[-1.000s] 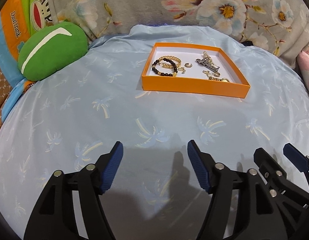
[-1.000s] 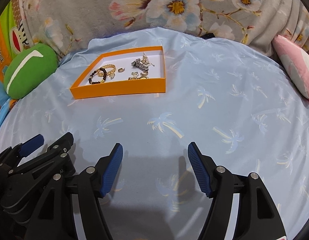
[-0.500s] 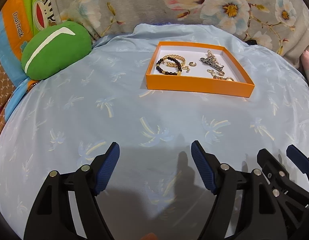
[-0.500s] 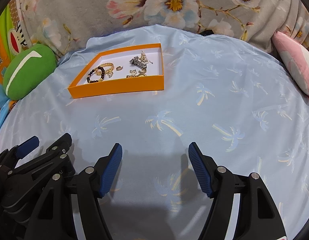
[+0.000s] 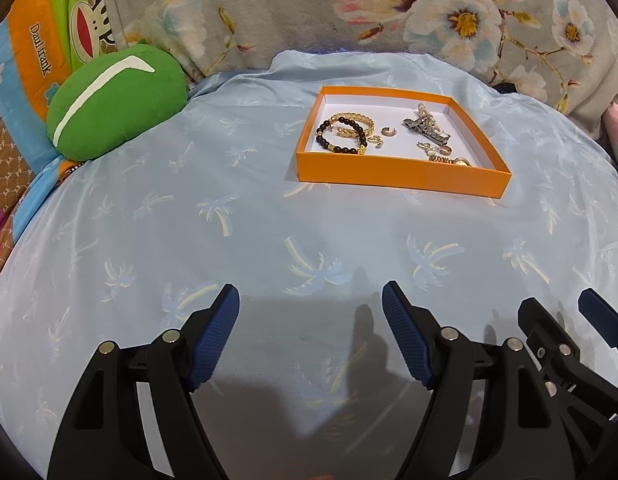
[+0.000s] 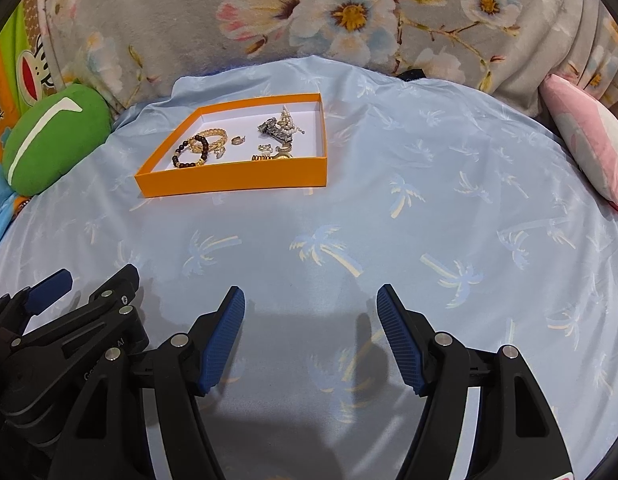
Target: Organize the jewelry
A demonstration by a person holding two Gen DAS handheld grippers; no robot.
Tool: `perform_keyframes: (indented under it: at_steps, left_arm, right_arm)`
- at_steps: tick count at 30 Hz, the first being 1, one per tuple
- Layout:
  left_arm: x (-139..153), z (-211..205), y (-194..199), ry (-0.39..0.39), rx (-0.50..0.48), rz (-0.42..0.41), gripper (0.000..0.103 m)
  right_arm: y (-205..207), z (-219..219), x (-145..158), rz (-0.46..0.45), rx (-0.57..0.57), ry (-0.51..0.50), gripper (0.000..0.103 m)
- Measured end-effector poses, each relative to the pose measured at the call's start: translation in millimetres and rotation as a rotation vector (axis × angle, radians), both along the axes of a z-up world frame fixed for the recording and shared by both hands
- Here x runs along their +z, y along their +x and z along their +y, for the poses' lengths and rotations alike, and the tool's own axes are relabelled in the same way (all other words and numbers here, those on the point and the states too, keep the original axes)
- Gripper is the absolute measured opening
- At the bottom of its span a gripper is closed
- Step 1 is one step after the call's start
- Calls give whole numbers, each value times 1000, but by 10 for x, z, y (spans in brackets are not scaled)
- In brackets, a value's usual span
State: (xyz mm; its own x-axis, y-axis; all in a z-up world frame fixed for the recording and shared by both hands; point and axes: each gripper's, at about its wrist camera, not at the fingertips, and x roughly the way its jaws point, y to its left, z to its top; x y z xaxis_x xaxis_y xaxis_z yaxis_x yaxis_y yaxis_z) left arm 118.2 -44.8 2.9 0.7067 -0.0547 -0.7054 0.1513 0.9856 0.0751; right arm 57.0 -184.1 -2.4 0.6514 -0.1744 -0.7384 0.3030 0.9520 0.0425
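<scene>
An orange tray (image 5: 401, 178) with a white floor lies on the pale blue palm-print sheet, far ahead; it also shows in the right wrist view (image 6: 233, 179). In it lie a black bead bracelet (image 5: 341, 136), a gold chain bracelet (image 5: 355, 119), a small ring (image 5: 388, 131), a silver and pearl piece (image 5: 427, 125) and a gold piece (image 5: 449, 158). My left gripper (image 5: 311, 334) is open and empty, low over the sheet. My right gripper (image 6: 311, 334) is open and empty beside it, to its right.
A green cushion (image 5: 117, 102) lies at the left edge of the sheet (image 5: 229, 208). A floral grey cover (image 5: 309, 12) rises behind the tray. A pink pillow (image 6: 589, 140) lies at the right. The left gripper's body (image 6: 61, 340) shows at the right wrist view's lower left.
Both grippers have drawn back and lifted slightly, so the tray appears a little farther away. Both remain open and empty. The jewelry has not moved.
</scene>
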Motion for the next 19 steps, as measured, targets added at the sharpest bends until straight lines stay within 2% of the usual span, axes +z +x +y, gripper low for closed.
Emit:
perform_keyframes:
  at_steps: [19]
  left_arm:
    - [-7, -20, 9, 20, 12, -6, 71]
  right_arm:
    - [2, -1, 9, 0, 2, -6, 68]
